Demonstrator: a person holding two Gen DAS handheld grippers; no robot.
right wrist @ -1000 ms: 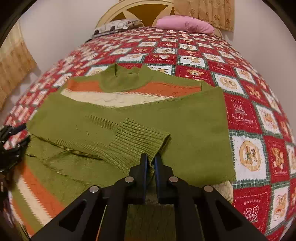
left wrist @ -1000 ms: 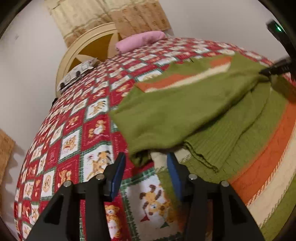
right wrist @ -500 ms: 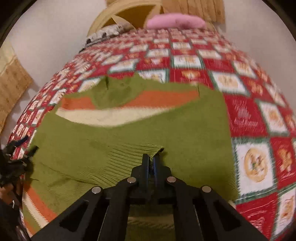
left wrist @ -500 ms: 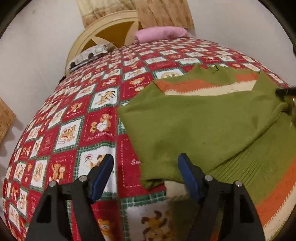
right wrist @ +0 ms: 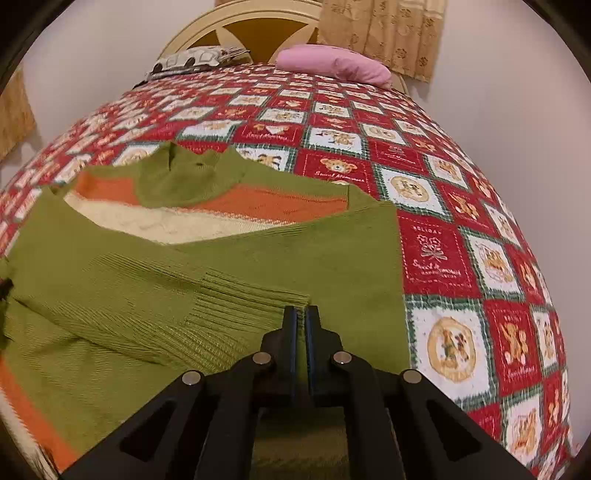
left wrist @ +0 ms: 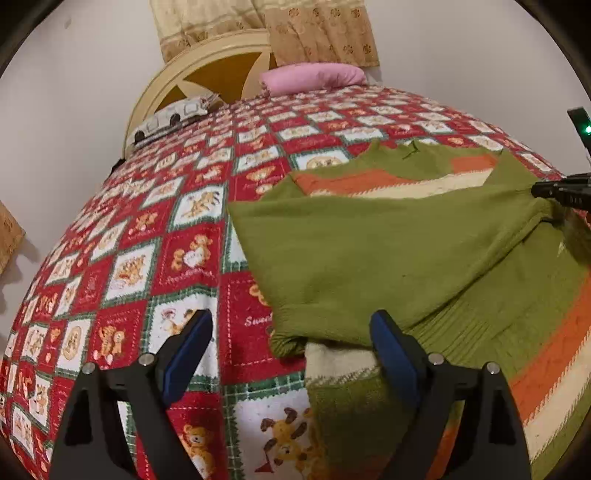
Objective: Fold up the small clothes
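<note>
A green sweater (left wrist: 388, 251) with orange and cream stripes lies on the bed, both sleeves folded across its body. It also shows in the right wrist view (right wrist: 184, 266). My left gripper (left wrist: 291, 332) is open and empty, just before the folded sleeve's edge at the sweater's left side. My right gripper (right wrist: 302, 314) is shut on the ribbed sleeve cuff (right wrist: 251, 306) and holds it over the sweater's middle. Its tip shows at the right edge of the left wrist view (left wrist: 554, 190).
The bed has a red and white teddy-bear quilt (left wrist: 140, 258). A pink pillow (left wrist: 314, 75) and a patterned pillow (left wrist: 173, 118) lie by the round headboard (left wrist: 207, 70). Walls close in on both sides; curtains (right wrist: 399, 33) hang behind.
My left gripper has opened wide and drawn back from the sleeve edge. My right gripper has carried the cuff forward across the sweater, still shut on it.
</note>
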